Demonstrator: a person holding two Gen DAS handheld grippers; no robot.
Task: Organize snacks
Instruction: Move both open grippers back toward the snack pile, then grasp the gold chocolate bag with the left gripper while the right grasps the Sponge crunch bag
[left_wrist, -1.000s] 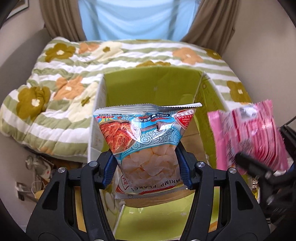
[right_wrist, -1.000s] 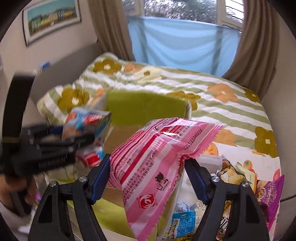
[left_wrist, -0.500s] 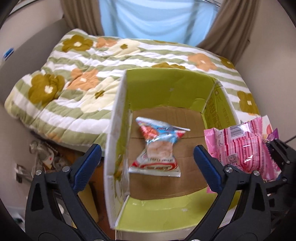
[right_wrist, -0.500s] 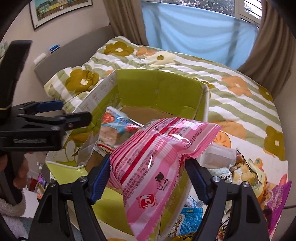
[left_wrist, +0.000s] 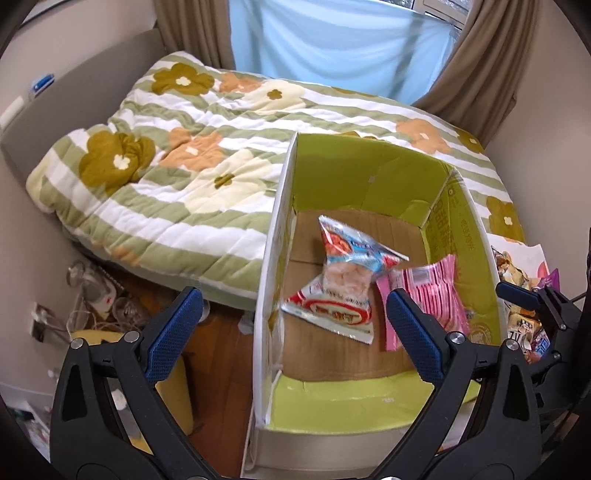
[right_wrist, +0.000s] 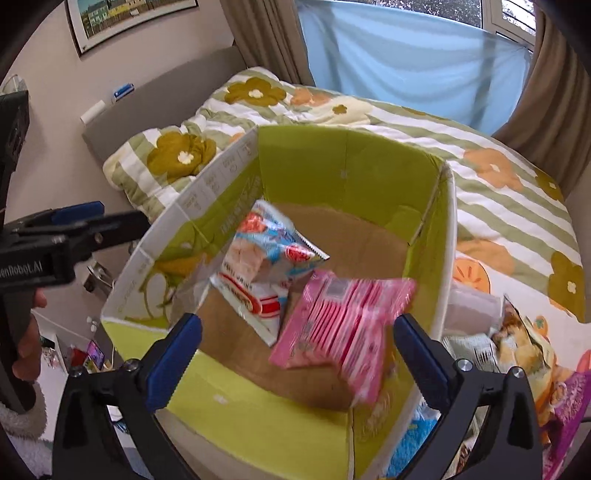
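A green-lined cardboard box (left_wrist: 369, 173) (right_wrist: 332, 166) stands open at the bed's edge. A shrimp flakes bag (left_wrist: 347, 280) (right_wrist: 266, 258) lies on its brown floor. A pink striped packet (left_wrist: 432, 295) (right_wrist: 347, 321), blurred, rests beside and partly against that bag. My left gripper (left_wrist: 291, 299) hangs open above the box's left wall, holding nothing. My right gripper (right_wrist: 297, 321) is above the box with its jaws opening; the pink packet is below them, free of the pads. Each gripper shows in the other's view: the left (right_wrist: 74, 225), the right (left_wrist: 532, 299).
A bed with a green-striped flower quilt (left_wrist: 184, 166) lies behind and left of the box. Several more snack bags (right_wrist: 524, 350) are piled to the box's right. Cables and clutter (left_wrist: 92, 295) sit on the floor at left. A person's hand (right_wrist: 26, 343) holds the left gripper.
The left gripper opened and the shrimp flakes bag dropped into the box. The right gripper then opened and the pink packet fell in beside it. The left gripper drifted left.
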